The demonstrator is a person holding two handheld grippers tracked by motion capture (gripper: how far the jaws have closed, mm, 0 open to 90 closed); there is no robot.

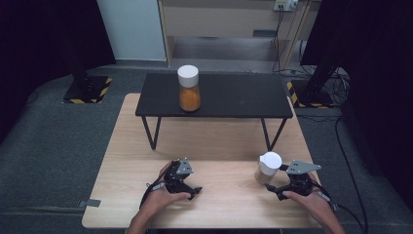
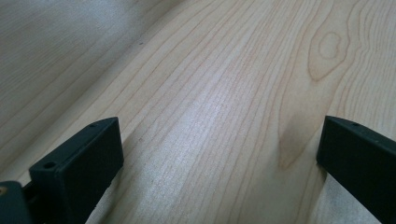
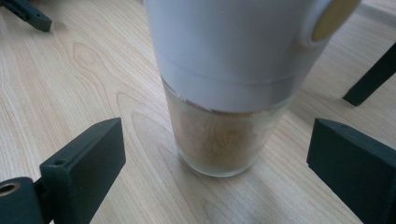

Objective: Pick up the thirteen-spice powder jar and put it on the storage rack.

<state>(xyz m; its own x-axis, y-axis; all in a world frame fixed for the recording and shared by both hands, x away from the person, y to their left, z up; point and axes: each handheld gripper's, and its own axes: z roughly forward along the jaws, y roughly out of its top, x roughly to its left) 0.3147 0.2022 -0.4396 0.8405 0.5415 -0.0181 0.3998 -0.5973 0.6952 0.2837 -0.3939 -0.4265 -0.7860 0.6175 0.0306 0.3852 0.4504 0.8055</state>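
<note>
A white-lidded glass jar [image 3: 219, 93] of beige powder is framed, untouched, by the right gripper's [image 3: 215, 158] wide jaws; the left gripper's [image 2: 219, 154] jaws are spread wide over bare tabletop [image 2: 210, 70].

Lab or studio: black curtains [image 1: 44, 34], hazard-taped stand bases [image 1: 87, 90], cables [image 1: 282, 39].

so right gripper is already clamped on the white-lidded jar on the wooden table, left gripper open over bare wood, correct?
Not clamped. In the right gripper view the right gripper has its jaws spread wide, clear of the white-lidded jar, which stands just ahead of them on the wooden table. The rest holds: the left gripper is open over bare wood.
</note>
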